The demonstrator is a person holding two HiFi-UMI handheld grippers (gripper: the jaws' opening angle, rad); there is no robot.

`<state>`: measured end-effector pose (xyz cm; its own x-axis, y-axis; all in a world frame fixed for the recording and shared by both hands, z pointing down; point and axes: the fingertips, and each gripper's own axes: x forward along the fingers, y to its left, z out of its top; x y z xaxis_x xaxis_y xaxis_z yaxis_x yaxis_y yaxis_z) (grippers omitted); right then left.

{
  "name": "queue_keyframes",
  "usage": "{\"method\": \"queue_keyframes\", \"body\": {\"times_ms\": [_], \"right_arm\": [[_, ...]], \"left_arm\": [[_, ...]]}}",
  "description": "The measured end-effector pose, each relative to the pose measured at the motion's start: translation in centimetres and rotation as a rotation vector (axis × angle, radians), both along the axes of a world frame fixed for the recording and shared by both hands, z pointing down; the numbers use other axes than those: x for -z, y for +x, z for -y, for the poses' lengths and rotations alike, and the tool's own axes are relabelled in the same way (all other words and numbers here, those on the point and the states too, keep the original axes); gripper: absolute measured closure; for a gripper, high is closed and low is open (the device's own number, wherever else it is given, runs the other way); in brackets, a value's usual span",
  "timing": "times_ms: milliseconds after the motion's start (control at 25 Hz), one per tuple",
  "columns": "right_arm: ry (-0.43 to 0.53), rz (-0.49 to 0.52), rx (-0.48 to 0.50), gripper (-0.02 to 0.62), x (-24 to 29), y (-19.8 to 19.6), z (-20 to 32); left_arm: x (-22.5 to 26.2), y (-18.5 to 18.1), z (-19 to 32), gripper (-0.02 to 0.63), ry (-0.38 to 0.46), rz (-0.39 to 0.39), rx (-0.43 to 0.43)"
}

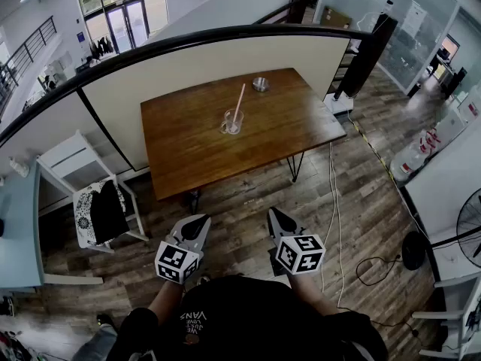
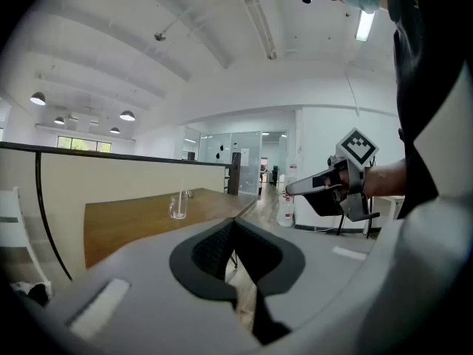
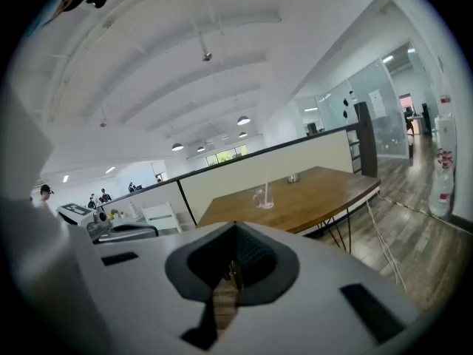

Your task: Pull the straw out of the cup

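A clear glass cup (image 1: pixel 231 122) stands near the middle of a brown wooden table (image 1: pixel 195 153), with a pale pink straw (image 1: pixel 238 103) leaning out of it. The cup (image 2: pixel 177 206) shows small and far in the left gripper view, and the cup (image 3: pixel 264 197) likewise in the right gripper view. Both grippers hang close to the person's body, well short of the table. My left gripper (image 1: pixel 198 222) is shut and empty. My right gripper (image 1: pixel 275 215) is shut and empty too; the right gripper (image 2: pixel 292 190) also shows from the side in the left gripper view.
A small metal bowl (image 1: pixel 260 83) sits at the table's far edge. A white chair (image 1: pixel 90 194) with a dark garment stands left of the table. A curved partition with a black rail (image 1: pixel 188 47) runs behind it. Cables (image 1: pixel 334 216) trail over the wood floor at right.
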<state>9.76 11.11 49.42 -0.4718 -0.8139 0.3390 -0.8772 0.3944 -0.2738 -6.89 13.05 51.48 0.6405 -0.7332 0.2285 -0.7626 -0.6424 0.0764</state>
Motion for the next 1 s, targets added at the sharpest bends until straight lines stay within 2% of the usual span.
{"method": "queue_keyframes", "body": {"times_ms": [240, 280, 320, 360, 400, 480, 680, 1000], "right_arm": [[0.066, 0.026, 0.086, 0.573, 0.4, -0.1, 0.5], [0.065, 0.028, 0.097, 0.521, 0.3, -0.1, 0.5], [0.058, 0.033, 0.104, 0.435, 0.2, -0.1, 0.5], [0.051, 0.039, 0.110, 0.400, 0.0, 0.0, 0.6], [0.044, 0.047, 0.114, 0.400, -0.2, 0.1, 0.6], [0.032, 0.065, 0.121, 0.400, -0.5, 0.3, 0.9], [0.019, 0.073, 0.121, 0.400, -1.2, 0.0, 2.4], [-0.003, 0.047, 0.068, 0.400, -1.7, -1.2, 8.1]], "left_arm": [[0.2, 1.7, 0.3, 0.592, 0.022, -0.045, 0.025], [0.4, 2.1, 0.2, 0.589, 0.023, -0.060, 0.026], [0.6, 2.4, 0.1, 0.589, 0.027, -0.075, 0.027], [0.7, 2.7, 0.0, 0.588, 0.029, -0.086, 0.030], [0.8, 3.0, -0.1, 0.577, 0.028, -0.093, 0.035], [0.7, 3.5, -0.1, 0.441, 0.011, -0.104, 0.043], [-0.1, 3.5, 1.2, 0.433, -0.016, -0.095, 0.034], [-0.5, 1.6, 8.2, 0.434, -0.027, -0.101, 0.001]]}}
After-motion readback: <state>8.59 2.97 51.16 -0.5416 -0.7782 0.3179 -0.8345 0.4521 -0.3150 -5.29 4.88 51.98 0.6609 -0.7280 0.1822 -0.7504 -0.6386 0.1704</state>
